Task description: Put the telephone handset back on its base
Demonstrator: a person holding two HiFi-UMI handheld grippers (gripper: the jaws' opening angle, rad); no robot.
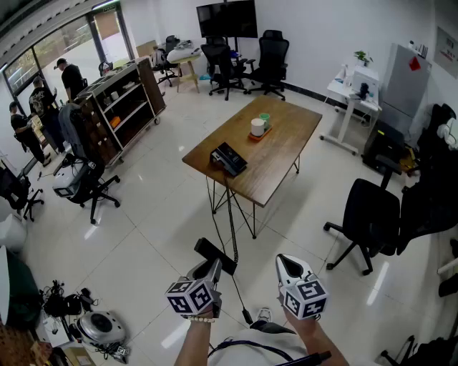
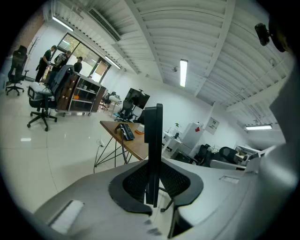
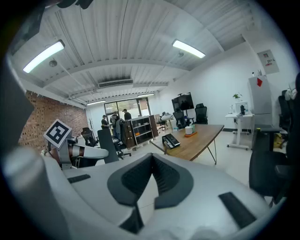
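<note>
Head view: I am holding the handset (image 1: 207,250) in my left gripper (image 1: 213,270), well apart from the base (image 1: 229,159) on the worktop (image 1: 283,143). Left gripper view: my jaws are clamping it edge-on. Right gripper view: my right gripper (image 3: 151,161) is sitting with its jaws together, empty.

Two white hand-held grippers with marker cubes show: the left gripper (image 1: 214,270) and the right gripper (image 1: 289,266). Between the left jaws stands one black telephone handset (image 1: 215,255); nothing stands between the right jaws. Ahead of both pairs of jaws is one brown wooden table (image 1: 279,154), bearing one black telephone base (image 1: 229,159), one orange tray (image 1: 259,135), one white cup (image 1: 257,127) and one smaller green cup (image 1: 265,118). One black cord (image 1: 232,221) hangs from the table. Far beyond the jaws is one black wall screen (image 1: 227,19). Left of the jaws are one dark wooden shelf unit (image 1: 122,107) and three people (image 1: 70,75). There are at least six black swivel chairs (image 1: 368,214).
</note>
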